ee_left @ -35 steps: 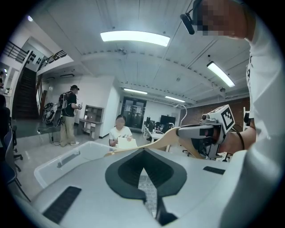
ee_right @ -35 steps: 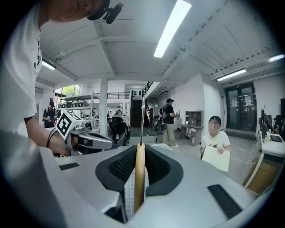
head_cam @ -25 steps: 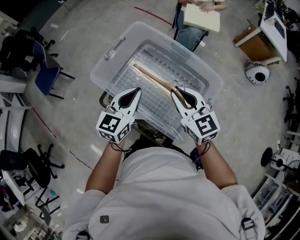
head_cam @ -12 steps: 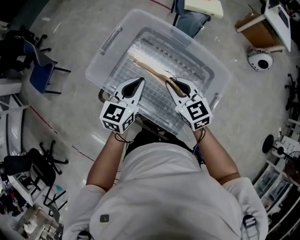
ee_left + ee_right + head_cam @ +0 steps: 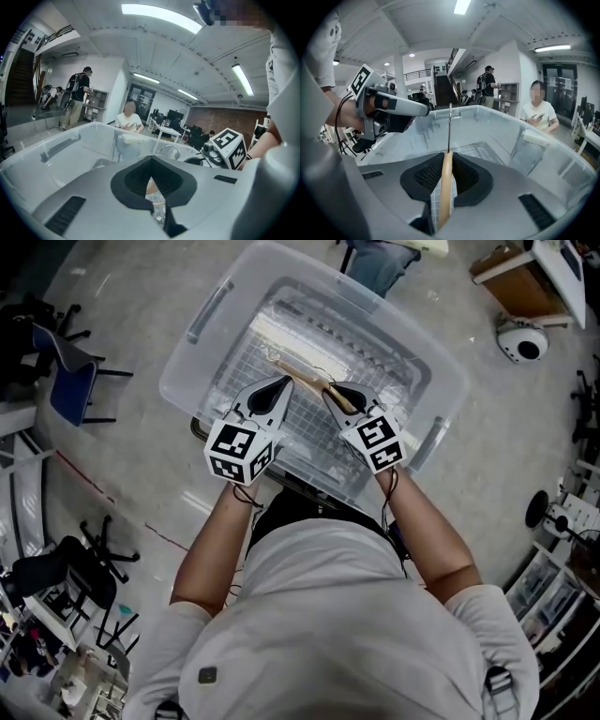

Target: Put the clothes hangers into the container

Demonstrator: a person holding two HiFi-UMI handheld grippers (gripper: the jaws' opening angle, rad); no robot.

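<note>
The right gripper (image 5: 446, 163) is clamped on a wooden clothes hanger (image 5: 443, 201), whose flat bar is pinched edge-on between the two dark pads. Its metal hook (image 5: 449, 126) is seen rising straight up beyond the jaw tips. The left gripper (image 5: 151, 164) is closed with nothing gripped: its jaws meet at the tips, and only a narrow slit is left behind them (through it a sliver of pale wood and a gridded surface below can be glimpsed). In the head view both grippers are held side by side over the near part of a clear plastic storage container (image 5: 201, 364), their tips pointed away from the person. The hanger is carried within the container's outline, above its grid-patterned floor (image 5: 246, 381), with the free end of the wooden bar reaching up and left, just in front of the left gripper's tip. Whether that end touches the floor cannot be told. A handle (image 5: 208, 311) is moulded into the container's far left rim. Around the container, grey flooring is seen, with a blue chair (image 5: 67, 390) well to the left and a white domed device (image 5: 518, 343) and a brown cardboard box (image 5: 516, 294) to the upper right. Beyond the container's far wall a seated person (image 5: 538, 112) is visible in the right gripper view
</note>
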